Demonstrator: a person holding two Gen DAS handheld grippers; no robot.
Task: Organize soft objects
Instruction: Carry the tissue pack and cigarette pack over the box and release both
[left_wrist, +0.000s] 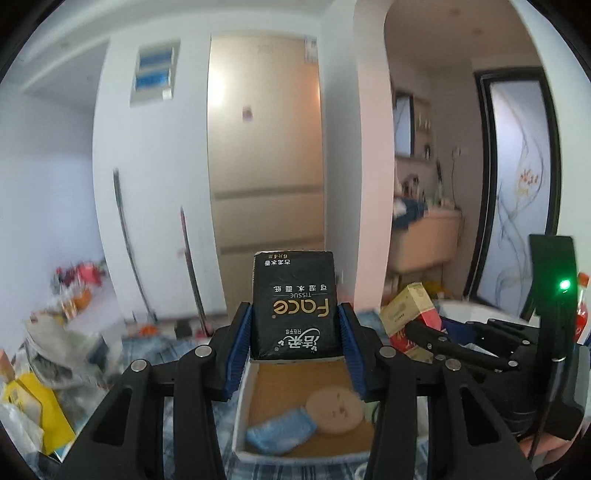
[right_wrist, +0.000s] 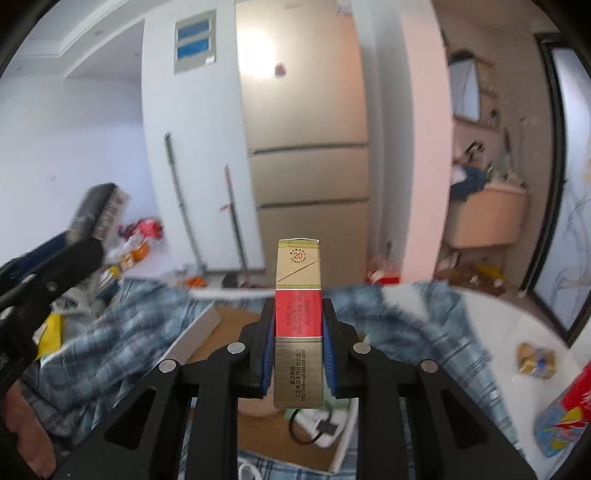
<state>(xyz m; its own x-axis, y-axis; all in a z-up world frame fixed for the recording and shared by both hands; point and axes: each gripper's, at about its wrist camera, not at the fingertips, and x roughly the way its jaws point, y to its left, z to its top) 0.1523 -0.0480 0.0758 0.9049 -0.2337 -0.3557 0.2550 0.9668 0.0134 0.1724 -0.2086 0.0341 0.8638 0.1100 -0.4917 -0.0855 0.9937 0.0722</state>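
My left gripper (left_wrist: 295, 325) is shut on a black Face tissue pack (left_wrist: 294, 295), held upright above a shallow white box (left_wrist: 242, 398) with a brown floor. In the box lie a blue soft packet (left_wrist: 279, 434) and a round beige face-print sponge (left_wrist: 334, 406). My right gripper (right_wrist: 298, 332) is shut on a gold and red cigarette pack (right_wrist: 298, 314), held upright over the same box (right_wrist: 199, 328). The right gripper with its pack also shows at the right of the left wrist view (left_wrist: 410, 314). The left gripper and tissue pack appear blurred at the left of the right wrist view (right_wrist: 92, 218).
A blue plaid cloth (right_wrist: 122, 325) covers the surface under the box. A white charger with black cable (right_wrist: 317, 424) lies in the box. A white round table (right_wrist: 517, 325) at right bears a snack wrapper (right_wrist: 535, 360) and a red-blue bag (right_wrist: 565, 417). Clutter and bags (left_wrist: 40, 369) lie at left.
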